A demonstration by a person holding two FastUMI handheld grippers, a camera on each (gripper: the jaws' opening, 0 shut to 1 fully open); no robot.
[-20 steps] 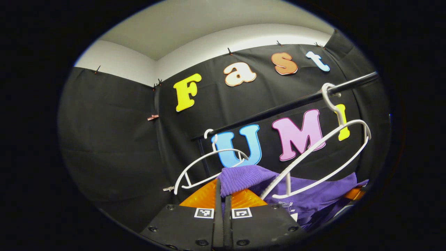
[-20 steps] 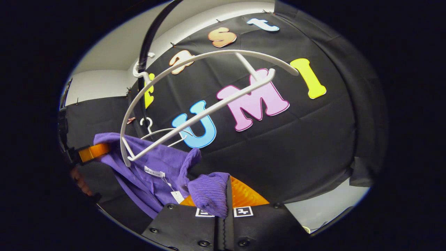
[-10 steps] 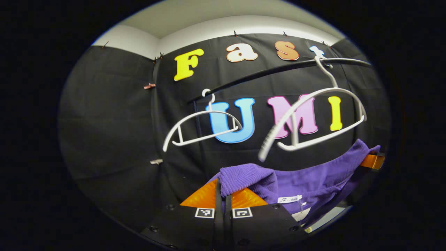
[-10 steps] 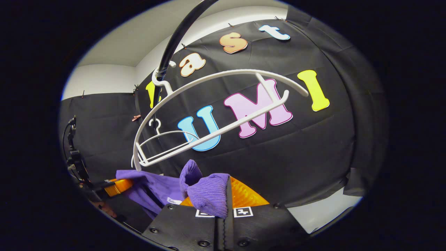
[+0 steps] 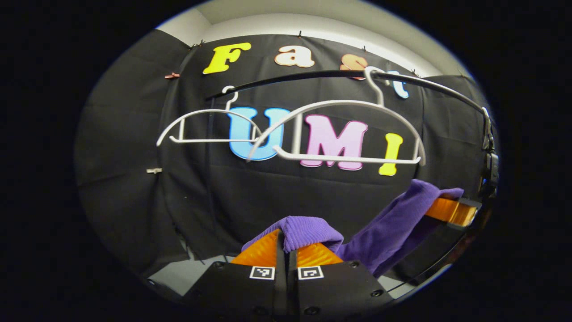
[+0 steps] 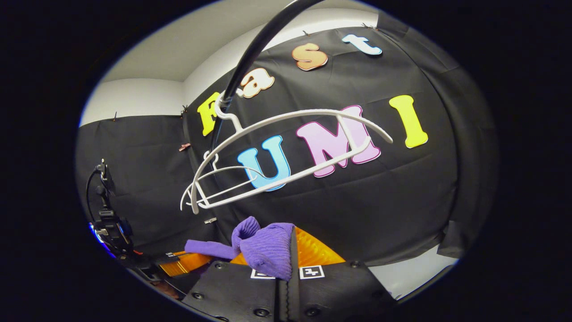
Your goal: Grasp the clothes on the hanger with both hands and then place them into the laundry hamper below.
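purple knit cloth is pinched between the closed fingers of the left gripper [image 5: 286, 243], a ribbed fold of the garment [image 5: 384, 232] bunching over the fingertips in the left gripper view; from there the fabric stretches up and to the right to the right gripper [image 5: 453, 210], seen farther off with the cloth draped over it. in the right gripper view that gripper's own fingers [image 6: 268, 250] are likewise closed on a bunched purple fold, and a strip of the garment [image 6: 210, 248] runs left toward the left gripper [image 6: 178, 264] low at the edge. the garment hangs between the two grippers, below and clear of the white hanger [image 5: 339, 129], which is bare on the black rail [image 5: 290, 79]. a second bare white hanger [image 5: 205, 127] hangs on the rail just beside it, their ends overlapping in this view. black cloth wall [image 5: 134, 179] behind
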